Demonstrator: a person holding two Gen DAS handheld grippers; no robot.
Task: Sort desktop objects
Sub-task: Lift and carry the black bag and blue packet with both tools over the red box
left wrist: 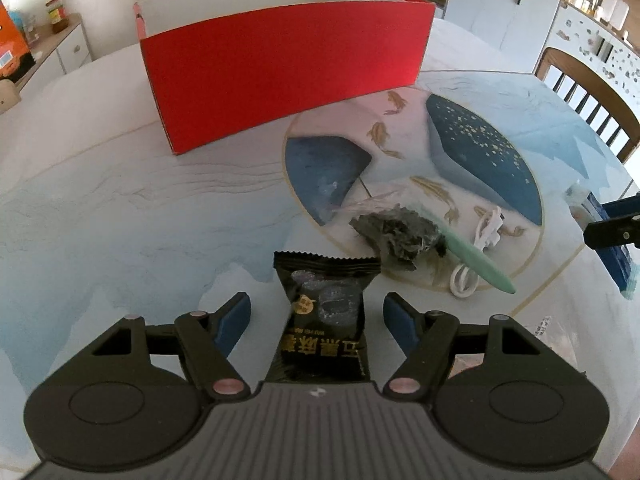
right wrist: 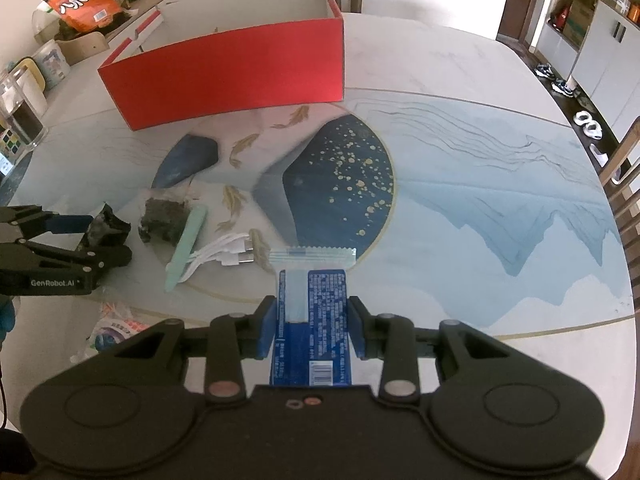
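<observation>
While the right tongs (right wrist: 312, 322) clamp a blue packet (right wrist: 314, 320), likely bound for the red box (right wrist: 228, 76), the left tongs (left wrist: 316, 316) gape around a black snack pouch (left wrist: 326, 312) on the counter (left wrist: 120, 220) short of that box.

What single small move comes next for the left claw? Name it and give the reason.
Probably close the left claw on the black snack packet. The packet lies between its open blue fingers, which stand apart from it on both sides, so nothing is gripped yet. The right claw already clamps a blue packet, and the red box stands open beyond.
</observation>
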